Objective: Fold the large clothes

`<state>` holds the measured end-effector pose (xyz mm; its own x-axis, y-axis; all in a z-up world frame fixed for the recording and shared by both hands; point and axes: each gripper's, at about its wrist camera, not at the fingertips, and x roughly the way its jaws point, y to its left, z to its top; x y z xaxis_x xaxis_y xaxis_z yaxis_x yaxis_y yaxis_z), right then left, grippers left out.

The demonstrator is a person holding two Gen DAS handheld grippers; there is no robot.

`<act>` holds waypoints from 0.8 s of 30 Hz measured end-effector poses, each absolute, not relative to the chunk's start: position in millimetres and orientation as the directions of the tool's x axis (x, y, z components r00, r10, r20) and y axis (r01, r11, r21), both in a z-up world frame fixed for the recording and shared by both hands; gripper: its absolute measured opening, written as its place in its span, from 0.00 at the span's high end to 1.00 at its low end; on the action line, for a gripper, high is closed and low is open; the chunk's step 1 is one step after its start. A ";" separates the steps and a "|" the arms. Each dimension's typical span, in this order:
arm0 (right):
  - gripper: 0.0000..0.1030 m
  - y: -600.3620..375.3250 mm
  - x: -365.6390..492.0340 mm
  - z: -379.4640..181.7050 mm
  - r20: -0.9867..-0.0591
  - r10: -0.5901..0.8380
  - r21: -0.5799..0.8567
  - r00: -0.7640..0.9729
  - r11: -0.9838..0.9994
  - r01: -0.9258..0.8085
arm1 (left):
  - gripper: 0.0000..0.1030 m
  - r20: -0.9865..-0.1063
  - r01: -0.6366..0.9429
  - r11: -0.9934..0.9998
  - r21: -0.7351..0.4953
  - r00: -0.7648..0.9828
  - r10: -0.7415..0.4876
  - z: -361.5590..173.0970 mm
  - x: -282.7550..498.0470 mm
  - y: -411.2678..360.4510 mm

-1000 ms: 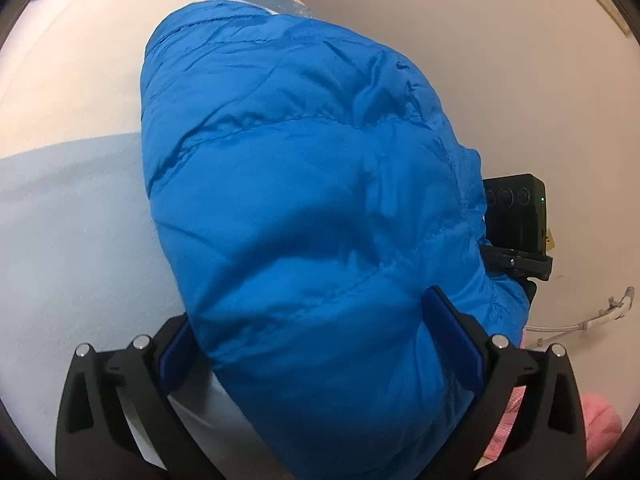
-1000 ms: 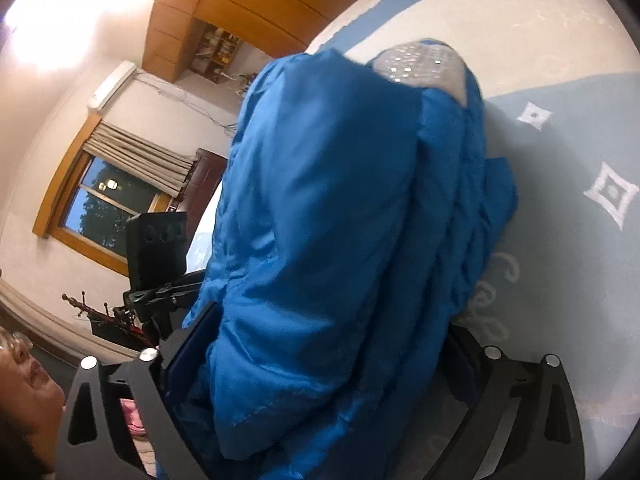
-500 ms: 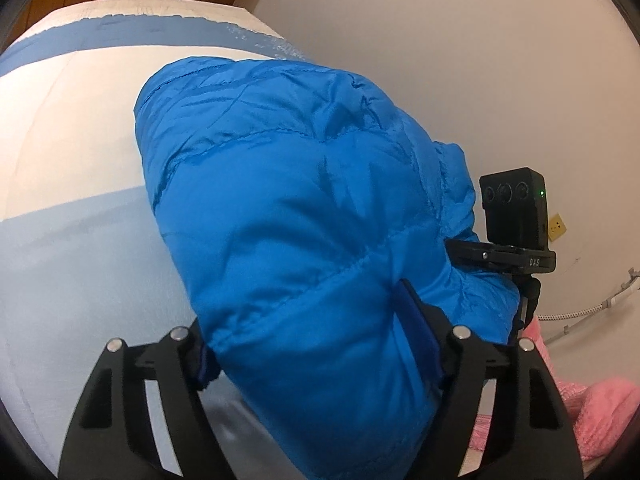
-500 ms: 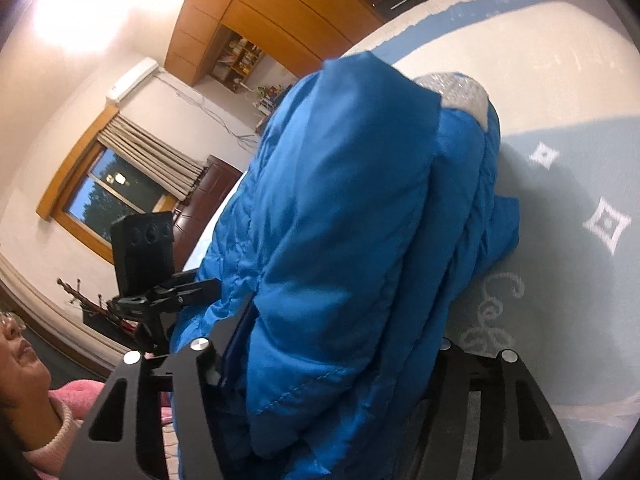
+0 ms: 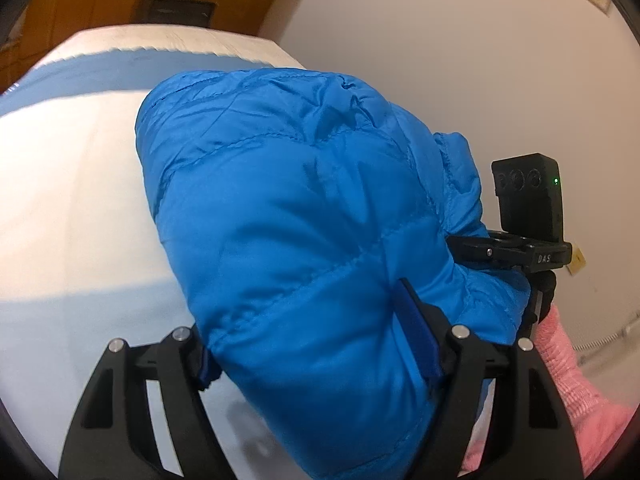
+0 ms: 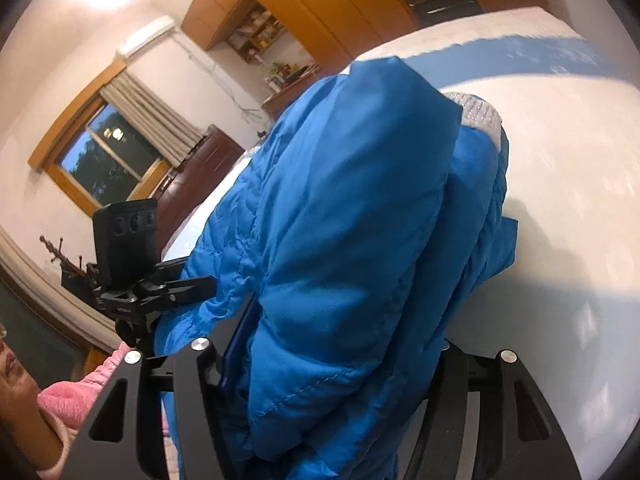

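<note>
A folded blue puffer jacket [image 5: 300, 208] fills the middle of the left wrist view, bundled thick and held up off the bed. My left gripper [image 5: 312, 332] is shut on its near end, with the padding bulging between the blue pads. In the right wrist view the same jacket [image 6: 352, 200] stands in stacked layers, and a silver sparkly patch [image 6: 480, 114] shows at its far top. My right gripper [image 6: 340, 344] is shut on the near end of those layers. Each gripper's far fingertip is partly buried in fabric.
The bed's cover [image 5: 72, 200] is white with pale blue bands and spreads under the jacket [image 6: 568, 160]. A black camera box [image 5: 528, 200] on the other gripper shows beside the jacket in each view [image 6: 124, 236]. A person's pink sleeve [image 5: 576, 392] is close. Wooden cabinets [image 6: 320, 12] and a window [image 6: 108, 160] lie beyond.
Both grippers' jaws have narrowed onto the jacket's near end. The bundle has risen off the bed, and more of the room and wall shows beyond it.
</note>
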<state>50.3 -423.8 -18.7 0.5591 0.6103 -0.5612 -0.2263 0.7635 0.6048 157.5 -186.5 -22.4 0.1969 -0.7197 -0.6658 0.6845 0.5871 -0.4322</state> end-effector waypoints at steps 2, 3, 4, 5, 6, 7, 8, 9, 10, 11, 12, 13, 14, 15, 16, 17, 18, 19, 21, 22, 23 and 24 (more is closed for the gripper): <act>0.41 -423.3 74.3 -14.9 -0.554 0.624 0.604 0.551 0.757 -0.249 | 0.29 -0.656 0.671 0.613 -0.418 0.243 -0.714 -17.1 174.8 -180.5; 0.41 -426.8 84.7 -15.6 -0.551 0.630 0.603 0.546 0.754 -0.261 | 0.29 -0.653 0.666 0.622 -0.413 0.259 -0.711 -15.7 181.0 -178.7; 0.41 -425.7 102.6 -14.8 -0.548 0.640 0.603 0.539 0.748 -0.277 | 0.29 -0.650 0.657 0.634 -0.407 0.279 -0.707 -14.3 191.0 -176.0; 0.41 -426.7 114.0 -15.2 -0.544 0.648 0.606 0.533 0.743 -0.285 | 0.29 -0.648 0.651 0.642 -0.406 0.290 -0.704 -13.9 197.9 -174.3; 0.41 -426.2 128.2 -16.5 -0.540 0.656 0.609 0.527 0.737 -0.293 | 0.29 -0.647 0.641 0.653 -0.403 0.305 -0.699 -14.1 208.6 -171.6; 0.41 -426.2 138.3 -17.9 -0.538 0.662 0.613 0.522 0.732 -0.296 | 0.29 -0.647 0.631 0.664 -0.402 0.318 -0.693 -15.5 219.3 -169.0; 0.41 -426.3 152.7 -22.6 -0.535 0.670 0.621 0.515 0.725 -0.298 | 0.29 -0.648 0.618 0.675 -0.402 0.328 -0.687 -18.0 229.6 -166.4; 0.41 -424.6 165.3 -26.9 -0.536 0.675 0.625 0.508 0.721 -0.300 | 0.29 -0.652 0.609 0.683 -0.403 0.333 -0.681 -20.5 236.8 -164.6; 0.41 -424.0 174.1 -29.5 -0.537 0.677 0.626 0.503 0.719 -0.301 | 0.29 -0.656 0.600 0.691 -0.403 0.337 -0.675 -23.9 244.2 -163.3; 0.41 -423.0 184.8 -37.1 -0.538 0.683 0.632 0.494 0.715 -0.301 | 0.29 -0.664 0.589 0.699 -0.405 0.337 -0.668 -29.7 254.4 -161.2; 0.41 -426.9 191.6 -45.3 -0.538 0.689 0.640 0.485 0.709 -0.297 | 0.29 -0.668 0.581 0.703 -0.410 0.334 -0.665 -33.8 259.2 -160.3; 0.41 -427.7 199.1 -52.8 -0.539 0.695 0.651 0.476 0.702 -0.288 | 0.29 -0.676 0.570 0.708 -0.417 0.326 -0.661 -41.4 266.2 -160.5; 0.41 -430.0 207.2 -65.2 -0.544 0.701 0.667 0.462 0.695 -0.269 | 0.29 -0.683 0.562 0.712 -0.421 0.320 -0.657 -45.7 270.7 -163.4; 0.40 -431.6 212.7 -79.0 -0.552 0.703 0.682 0.448 0.690 -0.243 | 0.28 -0.698 0.547 0.720 -0.428 0.307 -0.648 -56.5 277.0 -166.1; 0.38 -436.5 214.4 -90.2 -0.539 0.714 0.703 0.446 0.674 -0.229 | 0.26 -0.708 0.532 0.725 -0.438 0.292 -0.643 -67.9 281.9 -163.9; 0.36 -438.8 215.2 -93.9 -0.524 0.728 0.720 0.441 0.656 -0.226 | 0.24 -0.703 0.528 0.721 -0.450 0.289 -0.650 -71.4 286.3 -159.8; 0.34 -438.9 215.2 -93.9 -0.524 0.731 0.725 0.438 0.652 -0.222 | 0.24 -0.697 0.531 0.714 -0.456 0.285 -0.658 -73.7 284.7 -159.1; 0.34 -438.2 214.1 -90.3 -0.534 0.721 0.716 0.441 0.663 -0.218 | 0.24 -0.699 0.534 0.715 -0.451 0.287 -0.655 -72.7 282.6 -159.7; 0.29 -442.2 210.7 -83.8 -0.564 0.691 0.685 0.453 0.697 -0.210 | 0.21 -0.710 0.527 0.726 -0.442 0.289 -0.642 -68.6 280.8 -162.2; 0.29 -442.4 204.4 -78.9 -0.584 0.668 0.665 0.461 0.720 -0.201 | 0.21 -0.716 0.514 0.735 -0.443 0.290 -0.635 -67.0 281.2 -162.3; 0.25 -442.4 202.6 -74.9 -0.595 0.655 0.654 0.467 0.732 -0.193 | 0.20 -0.721 0.503 0.741 -0.446 0.288 -0.630 -66.2 280.0 -161.0; 0.20 -438.4 197.4 -68.4 -0.608 0.636 0.639 0.475 0.747 -0.183 | 0.19 -0.725 0.494 0.747 -0.446 0.290 -0.625 -63.5 283.1 -158.2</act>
